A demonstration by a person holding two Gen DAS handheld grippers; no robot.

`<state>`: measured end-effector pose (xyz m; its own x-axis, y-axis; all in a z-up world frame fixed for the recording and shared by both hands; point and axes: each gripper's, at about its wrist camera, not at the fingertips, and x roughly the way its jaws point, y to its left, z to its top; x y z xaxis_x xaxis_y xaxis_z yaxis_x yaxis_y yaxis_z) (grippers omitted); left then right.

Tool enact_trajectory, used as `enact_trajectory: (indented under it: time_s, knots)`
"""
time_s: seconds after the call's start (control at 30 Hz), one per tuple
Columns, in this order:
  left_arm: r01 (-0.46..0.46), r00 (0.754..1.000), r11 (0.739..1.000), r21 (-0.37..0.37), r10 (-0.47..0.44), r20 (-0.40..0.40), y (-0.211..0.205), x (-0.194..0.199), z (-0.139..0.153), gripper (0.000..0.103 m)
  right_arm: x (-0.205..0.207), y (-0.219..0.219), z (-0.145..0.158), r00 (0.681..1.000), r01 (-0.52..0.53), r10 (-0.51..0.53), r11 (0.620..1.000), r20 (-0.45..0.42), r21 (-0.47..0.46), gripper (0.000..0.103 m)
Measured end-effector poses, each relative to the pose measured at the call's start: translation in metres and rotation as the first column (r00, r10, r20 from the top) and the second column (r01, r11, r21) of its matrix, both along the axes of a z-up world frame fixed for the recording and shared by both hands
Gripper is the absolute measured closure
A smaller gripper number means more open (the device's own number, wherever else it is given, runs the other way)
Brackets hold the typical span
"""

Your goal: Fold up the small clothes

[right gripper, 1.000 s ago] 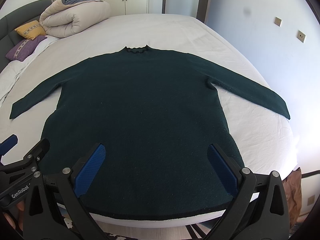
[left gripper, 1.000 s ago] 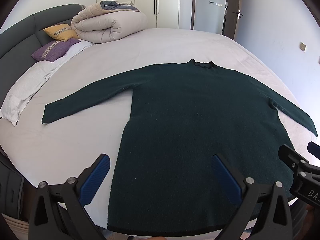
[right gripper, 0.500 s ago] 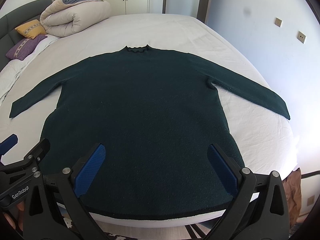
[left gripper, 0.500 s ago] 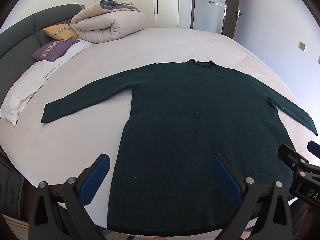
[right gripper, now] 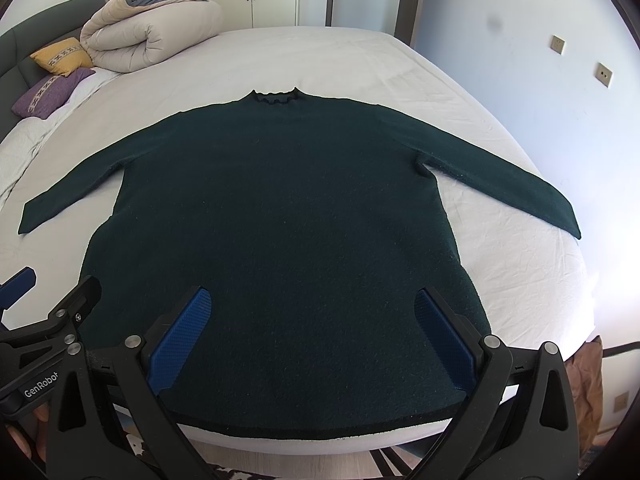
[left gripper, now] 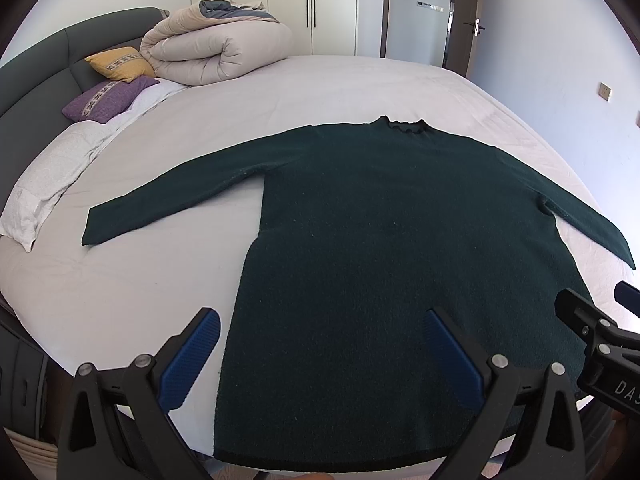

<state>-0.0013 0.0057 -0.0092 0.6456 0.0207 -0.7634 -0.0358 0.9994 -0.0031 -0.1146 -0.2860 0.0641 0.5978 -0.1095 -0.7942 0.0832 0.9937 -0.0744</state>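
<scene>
Flat on the bed (left gripper: 120,304) lies a dark green sweater (left gripper: 384,240), sleeves spread, hem at the near edge. Above the hem hover the left gripper (left gripper: 320,344) and right gripper (right gripper: 312,320), fingers wide apart, seemingly empty.

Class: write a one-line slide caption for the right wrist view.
Open right gripper hovers over the hem of a dark green sweater spread flat on a white bed.

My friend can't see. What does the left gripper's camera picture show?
A dark green sweater lies flat, sleeves spread, on a white bed. The open left gripper hovers over its hem, with a rolled duvet far behind.
</scene>
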Motion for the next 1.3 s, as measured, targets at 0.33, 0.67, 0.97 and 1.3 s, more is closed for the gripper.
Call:
enact_trajectory:
  time_s: [0.33, 0.67, 0.97, 1.3]
  knots:
    - [0.002, 1.0, 1.0, 0.0, -0.002, -0.001, -0.002, 0.0, -0.005, 0.0, 0.0, 0.002, -0.002, 1.0, -0.001, 0.001, 1.0, -0.004, -0.003, 0.0]
    - [0.005, 1.0, 1.0, 0.004, -0.005, -0.005, -0.004, 0.0, -0.009, 0.0, 0.0, 0.001, -0.004, 1.0, -0.001, 0.001, 1.0, -0.006, -0.001, 0.0]
    - [0.021, 1.0, 1.0, 0.018, -0.02, -0.019, -0.014, 0.001, -0.015, 0.0, 0.003, -0.007, -0.009, 1.0, 0.008, -0.008, 1.0, -0.015, 0.004, 0.0]
    - [0.024, 0.999, 0.999, 0.035, -0.023, -0.026, -0.021, 0.005, -0.017, 0.0, 0.01, -0.017, -0.016, 1.0, 0.022, -0.021, 1.0, -0.022, 0.022, 0.0]
